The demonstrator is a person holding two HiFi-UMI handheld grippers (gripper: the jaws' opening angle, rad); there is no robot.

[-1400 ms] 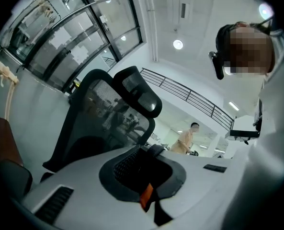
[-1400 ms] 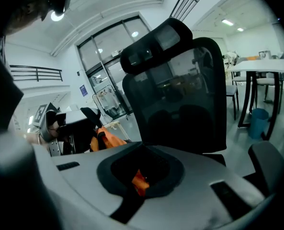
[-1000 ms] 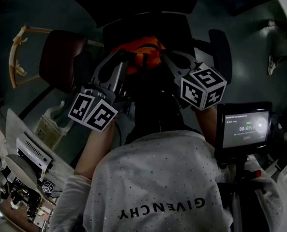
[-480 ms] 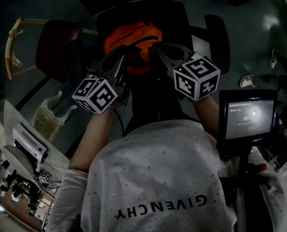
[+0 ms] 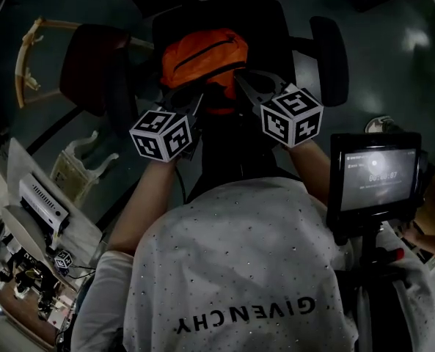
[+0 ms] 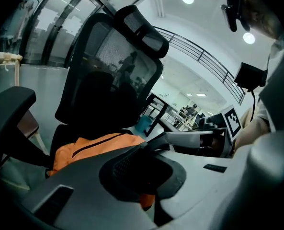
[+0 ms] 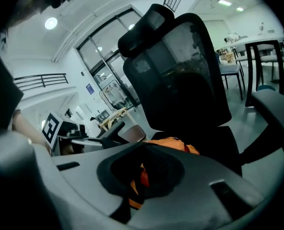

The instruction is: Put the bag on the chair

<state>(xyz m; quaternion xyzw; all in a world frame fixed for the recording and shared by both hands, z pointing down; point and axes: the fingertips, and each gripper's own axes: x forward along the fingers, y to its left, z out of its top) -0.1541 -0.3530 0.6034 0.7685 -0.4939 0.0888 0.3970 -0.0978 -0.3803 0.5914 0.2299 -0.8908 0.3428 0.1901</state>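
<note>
The orange bag (image 5: 202, 53) with a black zip lies on the seat of the black mesh-backed office chair (image 5: 276, 28), close to its backrest. Both grippers reach in from the near side. My left gripper (image 5: 195, 100) is shut on the bag's near edge; in the left gripper view orange fabric (image 6: 96, 145) shows past the shut left gripper (image 6: 146, 147). My right gripper (image 5: 239, 79) is shut on the bag too, and orange cloth with a dark strap (image 7: 139, 181) sits between the jaws of the right gripper (image 7: 144, 145). The chair back (image 7: 189, 71) rises behind.
The chair's armrests (image 5: 329, 57) flank the seat. A dark red chair (image 5: 85, 64) and a wooden frame (image 5: 26, 64) stand at the left. A screen on a stand (image 5: 375, 178) is at the right. A white device (image 5: 45, 207) sits on a cluttered table at the lower left.
Both grippers have carried the bag forward, deeper onto the seat toward the backrest. The left gripper's cube has shifted to the right, closer to the right one.
</note>
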